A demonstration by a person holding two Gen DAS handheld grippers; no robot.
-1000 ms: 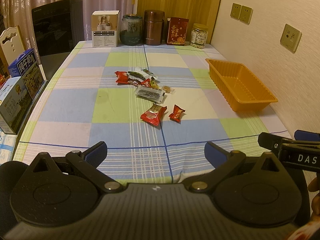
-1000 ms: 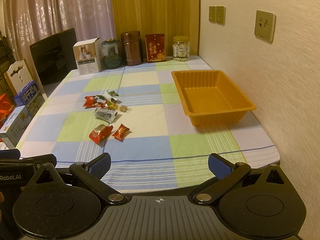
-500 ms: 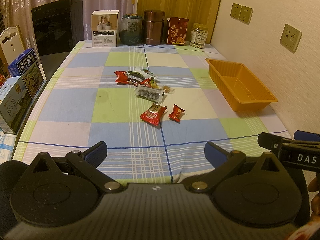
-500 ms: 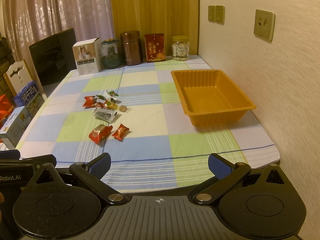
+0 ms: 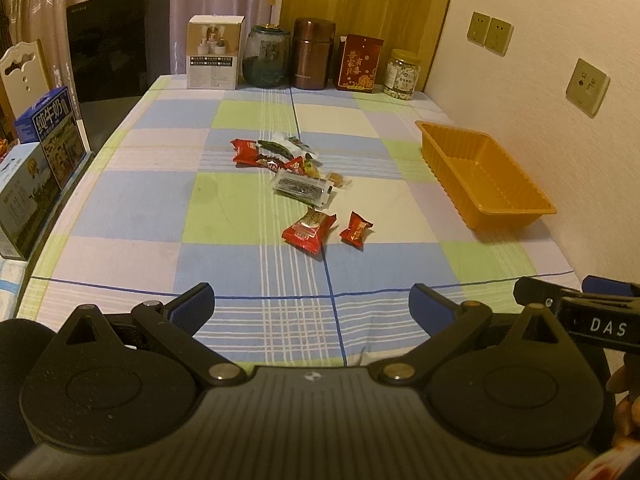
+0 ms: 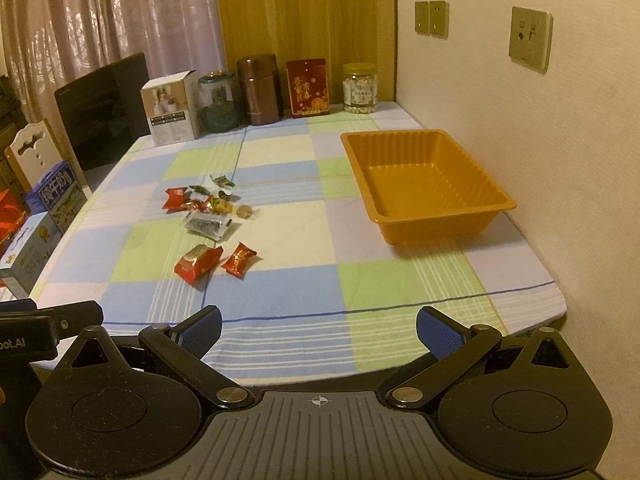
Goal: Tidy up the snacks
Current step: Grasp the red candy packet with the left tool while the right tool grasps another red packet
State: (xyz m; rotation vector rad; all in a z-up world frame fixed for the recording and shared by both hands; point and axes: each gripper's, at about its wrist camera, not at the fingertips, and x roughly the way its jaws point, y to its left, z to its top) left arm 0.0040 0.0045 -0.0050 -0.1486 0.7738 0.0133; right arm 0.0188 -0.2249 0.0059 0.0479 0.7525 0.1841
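Note:
Several wrapped snacks lie scattered mid-table: a large red packet (image 5: 308,232) (image 6: 198,263), a small red candy (image 5: 356,230) (image 6: 239,260), a dark clear-wrapped pack (image 5: 302,188) (image 6: 208,226) and a cluster of red and green sweets (image 5: 276,152) (image 6: 200,198) beyond. An empty orange tray (image 5: 516,212) (image 6: 440,224) sits by the right wall. My left gripper (image 5: 312,306) hovers open above the table's near edge, nothing between its fingers. My right gripper (image 6: 318,326) is open too, held level beside it.
Along the far edge stand a white box (image 5: 216,58), a glass jar (image 5: 267,56), a brown canister (image 5: 312,54), a red packet (image 5: 360,63) and a small jar (image 5: 403,74). Milk cartons (image 5: 36,168) line the left side; a black chair (image 5: 116,44) stands behind.
Both views have crept very slightly; the snacks, the tray and the grippers' openings are the same.

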